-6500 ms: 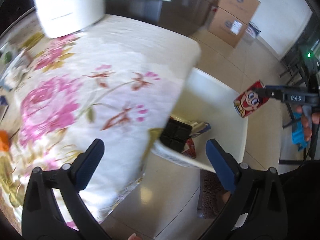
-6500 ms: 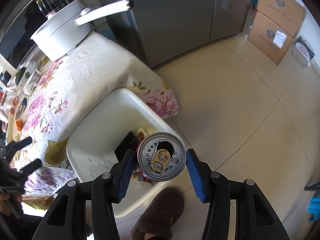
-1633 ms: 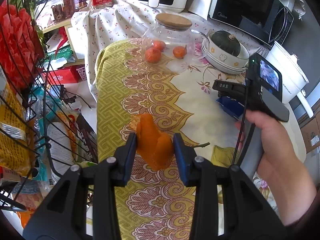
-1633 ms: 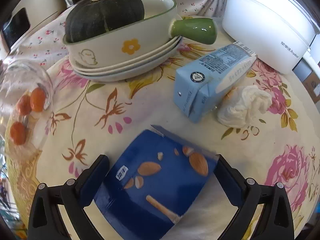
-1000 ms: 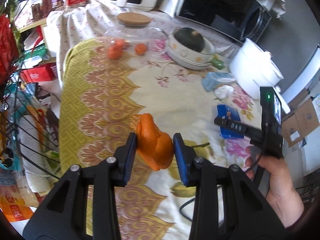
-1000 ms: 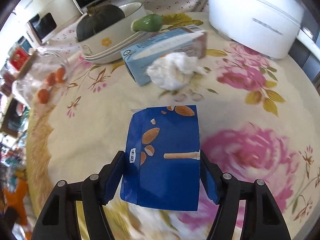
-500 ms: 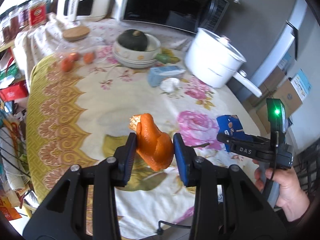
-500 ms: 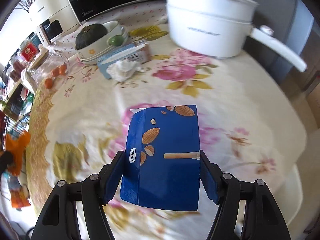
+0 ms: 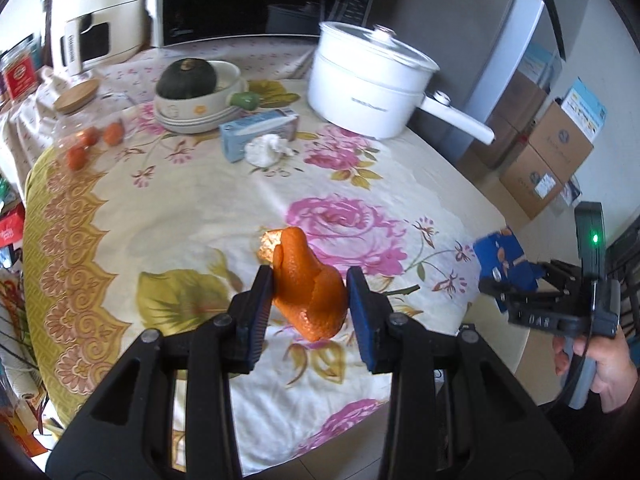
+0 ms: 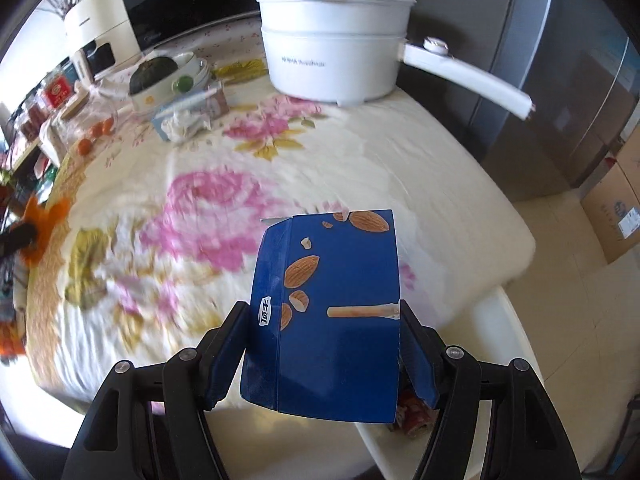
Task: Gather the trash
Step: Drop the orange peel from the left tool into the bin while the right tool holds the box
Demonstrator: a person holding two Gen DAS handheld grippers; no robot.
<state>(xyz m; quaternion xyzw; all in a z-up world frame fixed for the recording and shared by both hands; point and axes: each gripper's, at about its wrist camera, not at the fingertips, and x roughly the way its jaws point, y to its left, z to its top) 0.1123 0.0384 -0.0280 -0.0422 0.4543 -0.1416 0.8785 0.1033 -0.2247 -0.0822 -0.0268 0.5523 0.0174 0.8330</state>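
The left gripper (image 9: 309, 294) clamped orange peel (image 9: 308, 286), the right gripper (image 10: 322, 342) a blue almond box (image 10: 328, 320). Both had swung from mid-table toward the white bin (image 10: 504, 340) at the table's edge, so dropping looked imminent.

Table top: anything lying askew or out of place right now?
Yes. A light blue carton lies tipped on its side by the bowl, with a crumpled tissue against it. Both look like leftover trash. Otherwise the white pot stands upright; nothing is spilled.
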